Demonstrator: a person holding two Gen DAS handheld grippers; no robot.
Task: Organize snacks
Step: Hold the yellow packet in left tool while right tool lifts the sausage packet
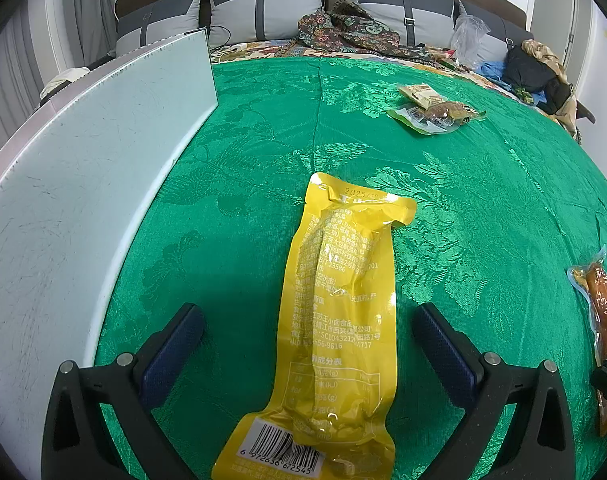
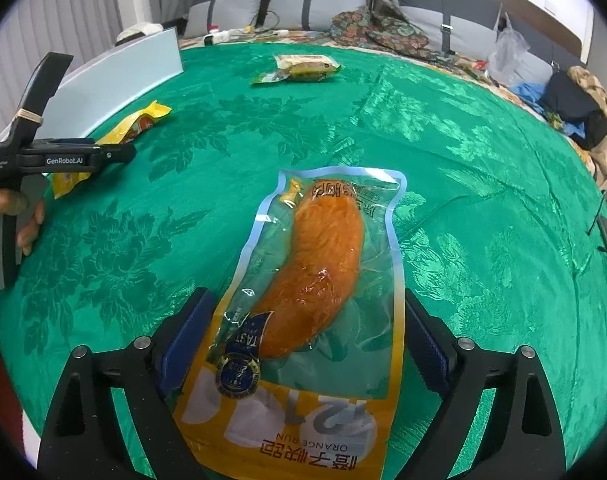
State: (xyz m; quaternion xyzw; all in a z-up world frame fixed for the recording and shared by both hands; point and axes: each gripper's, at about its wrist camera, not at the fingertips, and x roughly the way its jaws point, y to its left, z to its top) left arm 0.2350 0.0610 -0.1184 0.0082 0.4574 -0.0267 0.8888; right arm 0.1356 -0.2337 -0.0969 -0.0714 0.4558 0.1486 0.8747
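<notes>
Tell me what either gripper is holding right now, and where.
Nothing: left gripper and right gripper each straddle a snack pack, jaws open.

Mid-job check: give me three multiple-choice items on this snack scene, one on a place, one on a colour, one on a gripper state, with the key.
1. Where does the yellow packet lie?
A. between the left gripper's open fingers, on the green cloth
B. on the pillows
C. on the white board

2. What colour is the food in the clear pouch in front of the right gripper?
A. green
B. orange
C. white

3. How do the right gripper's jaws stand?
A. shut on the pouch
B. shut and empty
C. open, with the pouch between them

Key:
1 A, since the left wrist view shows the packet flat on the cloth with a blue pad on each side.
2 B, since the piece shows orange through the clear film.
3 C, since the right pad stands clear of the pouch.
</notes>
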